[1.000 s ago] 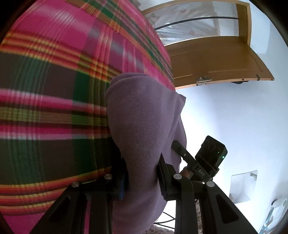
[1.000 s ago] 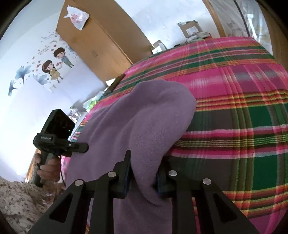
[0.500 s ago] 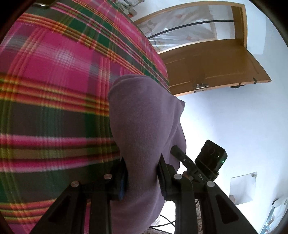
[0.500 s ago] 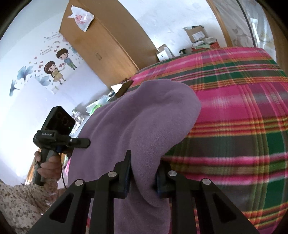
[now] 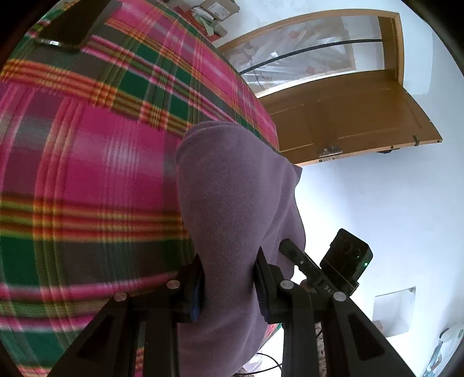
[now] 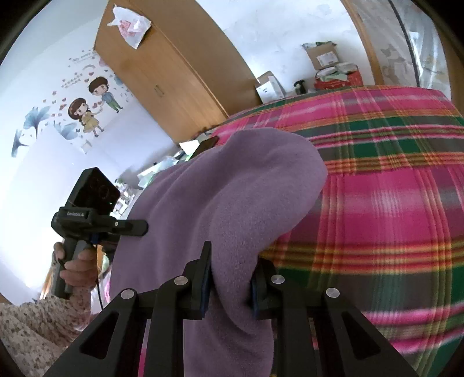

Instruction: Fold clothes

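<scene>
A purple fleece garment (image 5: 232, 208) hangs lifted above a pink, green and yellow plaid bed cover (image 5: 87, 179). My left gripper (image 5: 229, 287) is shut on one bunched edge of it. In the right wrist view the same purple garment (image 6: 226, 208) stretches toward the left, and my right gripper (image 6: 229, 287) is shut on its other edge. Each wrist view shows the opposite gripper with its camera: the right gripper (image 5: 333, 272) and the left gripper (image 6: 87, 214), which a hand (image 6: 76, 266) holds. The garment's lower part is hidden behind the fingers.
A dark phone (image 5: 75, 26) lies on the plaid cover at the far left. A wooden door (image 5: 348, 116) stands open to the right of the bed. A wooden wardrobe (image 6: 174, 75), cardboard boxes (image 6: 322, 58) and clutter sit beyond the bed (image 6: 391, 188).
Both grippers have risen and tilted with the purple garment, so more of the far bed and room shows. Both grips are unchanged.
</scene>
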